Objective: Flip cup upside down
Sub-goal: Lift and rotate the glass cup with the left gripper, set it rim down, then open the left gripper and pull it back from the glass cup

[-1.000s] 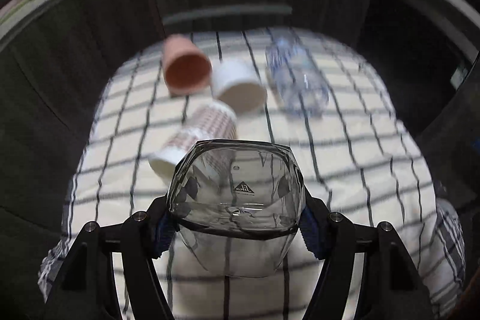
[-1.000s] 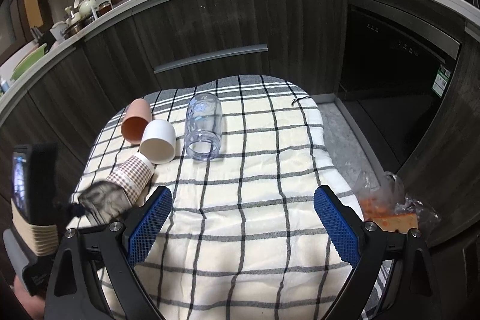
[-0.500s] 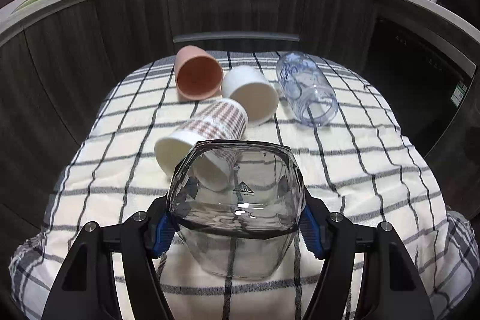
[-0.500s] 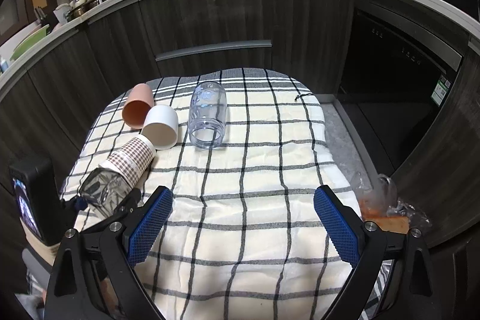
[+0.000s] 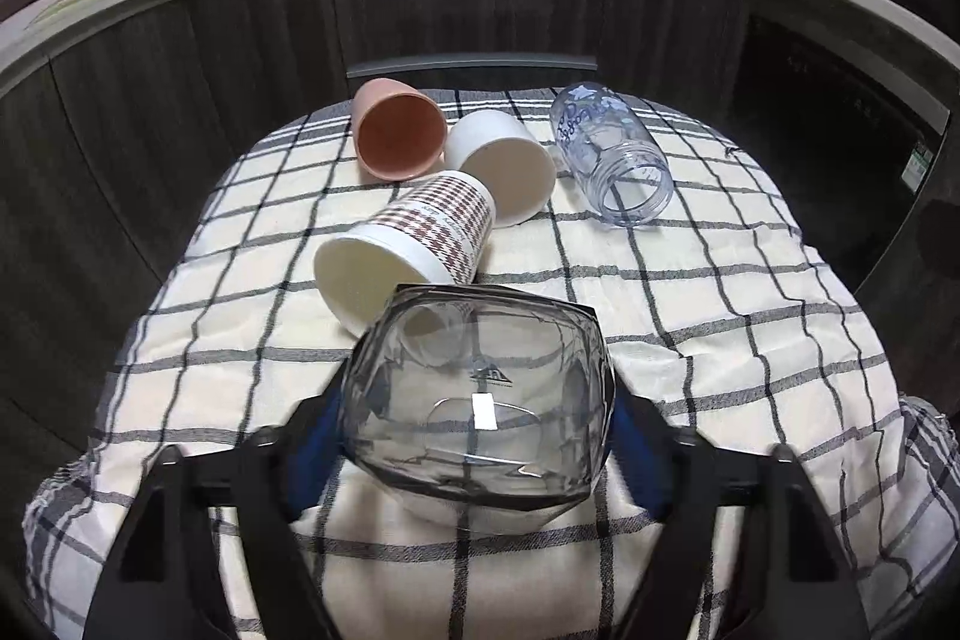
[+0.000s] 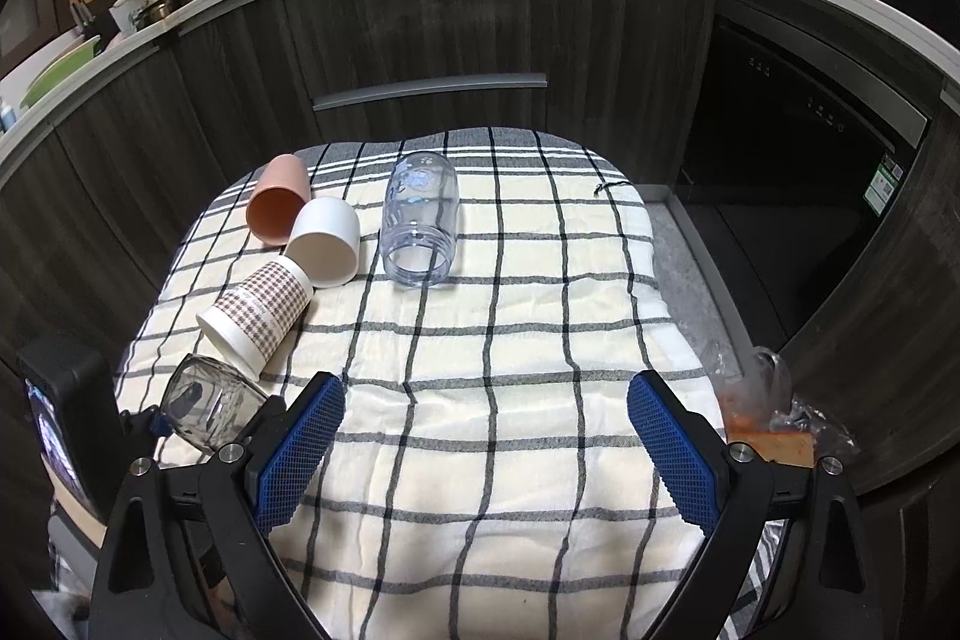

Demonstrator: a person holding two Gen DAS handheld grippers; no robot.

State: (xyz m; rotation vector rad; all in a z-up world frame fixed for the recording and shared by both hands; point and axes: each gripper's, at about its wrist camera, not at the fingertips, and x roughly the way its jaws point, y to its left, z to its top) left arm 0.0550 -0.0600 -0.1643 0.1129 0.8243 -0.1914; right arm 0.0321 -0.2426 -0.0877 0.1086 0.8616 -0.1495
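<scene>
Left gripper (image 5: pixel 477 415) clamped on smoky clear cup (image 5: pixel 480 394), blue pads pressing both sides – cup held at near left of checked cloth (image 5: pixel 750 340), base facing away from camera, tilted; contact with cloth can't tell. Right gripper (image 6: pixel 485 445) spread wide, nothing between pads, hovering over near middle of cloth. Houndstooth paper cup (image 5: pixel 414 244) on its side just beyond held cup. Farther back: pink cup (image 5: pixel 399 136), white cup (image 5: pixel 504 166), clear jar (image 5: pixel 612 163) – all lying on sides.
</scene>
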